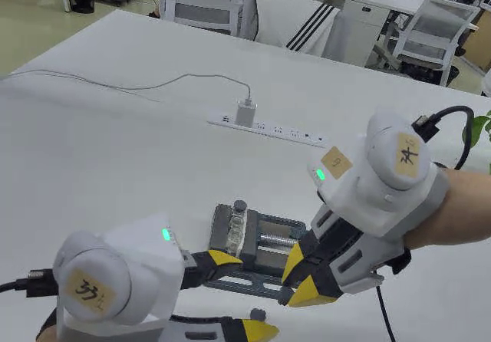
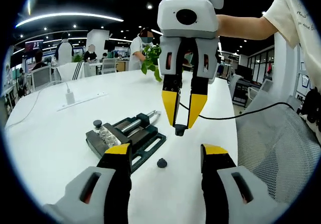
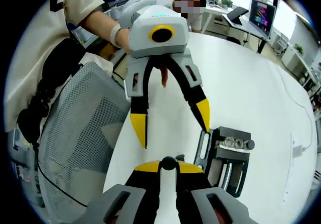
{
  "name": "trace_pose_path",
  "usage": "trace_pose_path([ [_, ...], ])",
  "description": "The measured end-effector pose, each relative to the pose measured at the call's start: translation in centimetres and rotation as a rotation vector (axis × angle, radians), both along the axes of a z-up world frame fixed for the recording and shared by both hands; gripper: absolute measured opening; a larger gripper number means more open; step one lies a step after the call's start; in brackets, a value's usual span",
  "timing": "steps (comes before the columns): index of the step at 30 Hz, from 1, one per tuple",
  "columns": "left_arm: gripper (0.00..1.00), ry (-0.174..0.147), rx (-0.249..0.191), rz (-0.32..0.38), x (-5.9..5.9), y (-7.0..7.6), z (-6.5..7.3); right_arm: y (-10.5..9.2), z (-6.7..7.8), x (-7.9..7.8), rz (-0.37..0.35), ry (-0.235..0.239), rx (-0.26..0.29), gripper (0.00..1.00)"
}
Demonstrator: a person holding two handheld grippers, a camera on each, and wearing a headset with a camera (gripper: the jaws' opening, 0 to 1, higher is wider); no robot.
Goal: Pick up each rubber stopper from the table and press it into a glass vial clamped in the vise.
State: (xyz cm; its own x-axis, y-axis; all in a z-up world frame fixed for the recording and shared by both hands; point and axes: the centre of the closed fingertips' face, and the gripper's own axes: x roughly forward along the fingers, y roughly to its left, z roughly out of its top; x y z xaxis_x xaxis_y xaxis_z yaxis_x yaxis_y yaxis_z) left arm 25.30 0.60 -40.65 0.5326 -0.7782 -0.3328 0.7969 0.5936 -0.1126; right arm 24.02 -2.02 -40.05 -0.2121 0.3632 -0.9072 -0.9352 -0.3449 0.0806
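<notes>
A dark grey vise (image 1: 265, 244) sits on the white table and clamps clear glass vials (image 1: 235, 227); the far one carries a dark stopper (image 1: 240, 205). My right gripper (image 1: 299, 277) hovers just right of the vise, shut on a small black rubber stopper (image 2: 179, 130), which sits between its yellow tips (image 3: 168, 162). My left gripper (image 1: 239, 294) is open near the table's front edge, its jaws spread wide on either side of a loose stopper (image 1: 258, 314) lying on the table (image 2: 161, 162). The vise (image 2: 126, 133) lies left of that stopper.
A white power strip (image 1: 265, 127) with a plugged charger and a thin cable lies behind the vise. Chairs and other desks stand beyond the table's far edge. A mesh office chair (image 3: 75, 133) is close to the table's near side.
</notes>
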Motion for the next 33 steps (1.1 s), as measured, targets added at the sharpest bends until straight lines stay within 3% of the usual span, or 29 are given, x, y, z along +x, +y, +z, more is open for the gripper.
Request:
trace_pose_path([
  [7, 0.87, 0.024, 0.043, 0.098, 0.8, 2.1, -1.2, 0.2, -0.3, 0.1, 0.011, 0.001, -0.009, 0.06],
  [11, 0.99, 0.031, 0.063, 0.123, 0.8, 2.8, -1.5, 0.3, -0.5, 0.4, 0.019, -0.004, -0.013, 0.06],
  [13, 0.99, 0.046, 0.07, 0.131, 0.7, 3.2, -1.8, 0.4, -0.6, 0.5, 0.022, -0.003, -0.015, 0.06],
  [20, 0.99, 0.048, 0.071, 0.146, 0.5, 3.7, -1.8, 0.7, -0.7, 1.5, 0.033, -0.019, -0.023, 0.06],
  [33, 0.99, 0.06, 0.078, 0.154, 0.5, 4.2, -2.0, 2.3, -0.7, 5.9, 0.089, -0.103, -0.053, 0.06],
])
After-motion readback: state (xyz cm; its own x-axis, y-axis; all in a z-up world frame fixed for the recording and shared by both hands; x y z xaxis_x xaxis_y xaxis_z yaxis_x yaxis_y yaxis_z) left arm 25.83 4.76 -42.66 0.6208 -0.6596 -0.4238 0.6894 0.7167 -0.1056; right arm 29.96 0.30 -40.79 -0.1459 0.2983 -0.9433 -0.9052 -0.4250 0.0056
